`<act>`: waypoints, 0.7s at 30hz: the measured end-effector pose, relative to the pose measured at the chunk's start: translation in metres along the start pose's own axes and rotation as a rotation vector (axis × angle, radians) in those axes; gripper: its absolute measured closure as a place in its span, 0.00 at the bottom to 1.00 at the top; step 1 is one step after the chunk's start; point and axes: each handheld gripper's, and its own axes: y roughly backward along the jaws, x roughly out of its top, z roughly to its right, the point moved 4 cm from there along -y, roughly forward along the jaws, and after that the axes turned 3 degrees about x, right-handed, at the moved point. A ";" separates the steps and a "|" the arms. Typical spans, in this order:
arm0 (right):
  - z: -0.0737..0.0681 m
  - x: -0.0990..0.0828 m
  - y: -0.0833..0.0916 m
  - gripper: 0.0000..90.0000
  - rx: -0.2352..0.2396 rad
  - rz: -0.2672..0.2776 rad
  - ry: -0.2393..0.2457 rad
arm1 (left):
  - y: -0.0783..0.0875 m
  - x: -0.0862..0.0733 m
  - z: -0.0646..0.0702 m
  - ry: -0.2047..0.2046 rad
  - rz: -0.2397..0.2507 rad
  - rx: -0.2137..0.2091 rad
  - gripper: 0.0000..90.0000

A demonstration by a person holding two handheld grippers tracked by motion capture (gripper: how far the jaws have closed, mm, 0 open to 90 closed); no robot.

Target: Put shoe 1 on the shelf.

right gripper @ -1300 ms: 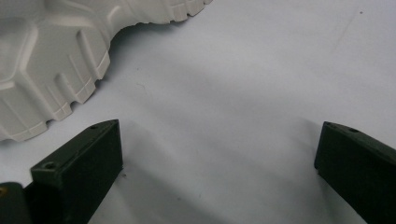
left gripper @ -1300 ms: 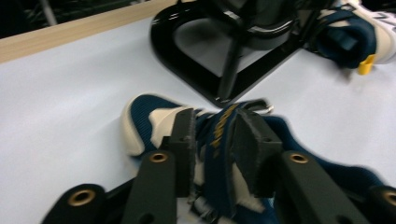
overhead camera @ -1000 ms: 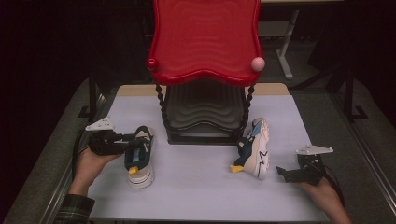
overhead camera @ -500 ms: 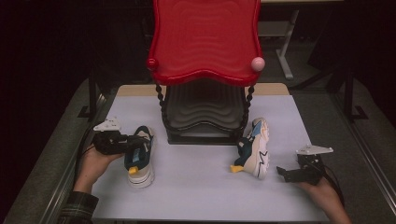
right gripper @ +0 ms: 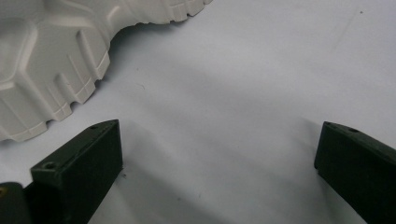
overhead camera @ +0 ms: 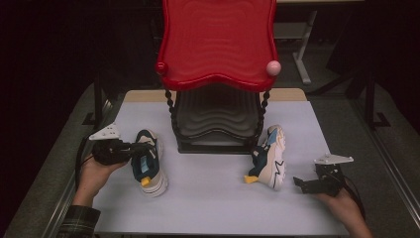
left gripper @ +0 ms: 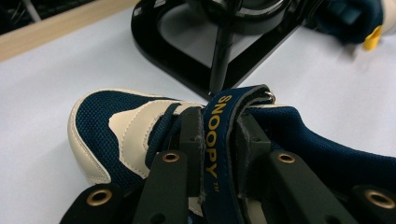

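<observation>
Left gripper [overhead camera: 141,148] clamped on the navy strap [left gripper: 218,140] of the left shoe [overhead camera: 148,161], lettering "SNOOPY" visible between the fingers [left gripper: 191,135]. Shoe upright on the tabletop [overhead camera: 208,208], just left of the black base [overhead camera: 213,146] of the red rack [overhead camera: 218,42]. Right gripper [overhead camera: 303,184] low on the tabletop, fingers [right gripper: 79,163] wide apart and empty, just beside the pale sole [right gripper: 46,60] of the right shoe [overhead camera: 270,156], which lies tipped on its side near the rack's right post.

Probable step: lifting the left shoe by its strap, likely toward the rack.

- Grip on a thin, flexible strap only; expect the shoe to swing and the toe to drop once raised. Lift slowly and straight up.
- Hold pressure constant; strap fabric may slide out between the fingers.
- Clear the rack base and beaded post before any sideways travel.
- Set down sole-first, then release.
- For the right shoe, approach the upper or collar rather than the broad sole, likely too wide for the span.
</observation>
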 end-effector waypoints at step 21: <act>0.000 0.000 0.000 0.00 -0.002 0.001 0.001 | 0.050 0.042 -0.006 0.043 0.094 0.048 0.84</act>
